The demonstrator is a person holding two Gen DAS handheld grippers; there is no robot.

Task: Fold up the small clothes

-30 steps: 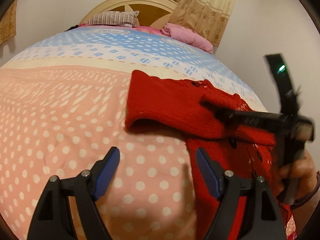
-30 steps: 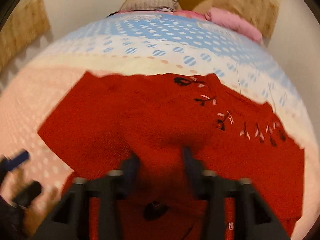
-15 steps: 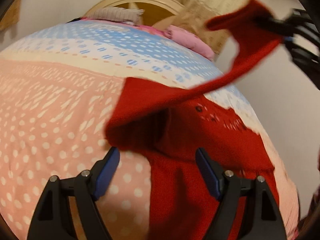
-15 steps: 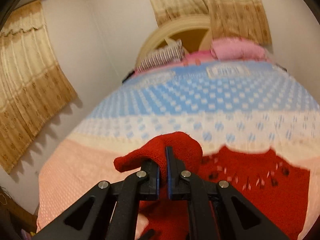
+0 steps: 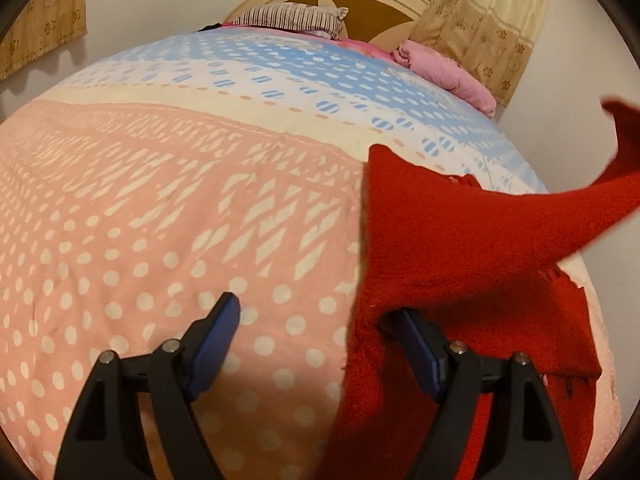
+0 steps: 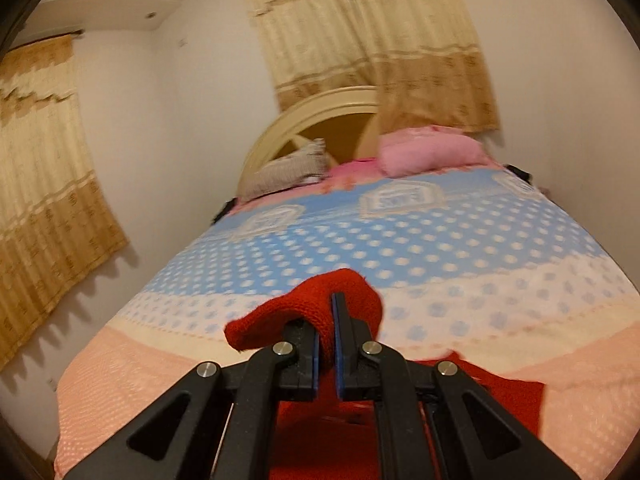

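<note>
A plain red garment point(image 5: 460, 248) lies beyond the black, blue-padded left hand-held gripper point(image 5: 316, 344). The bedspread point(image 5: 160, 208) under it is pink with white dots, farther off cream, then blue with white dots. Far ahead lie a striped pillow point(image 5: 292, 20) and a pink one point(image 5: 448, 72).

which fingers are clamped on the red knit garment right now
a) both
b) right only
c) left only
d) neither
b: the right gripper has its fingers closed on a fold of the red knit garment, while the left gripper stands open with nothing pinched.
</note>
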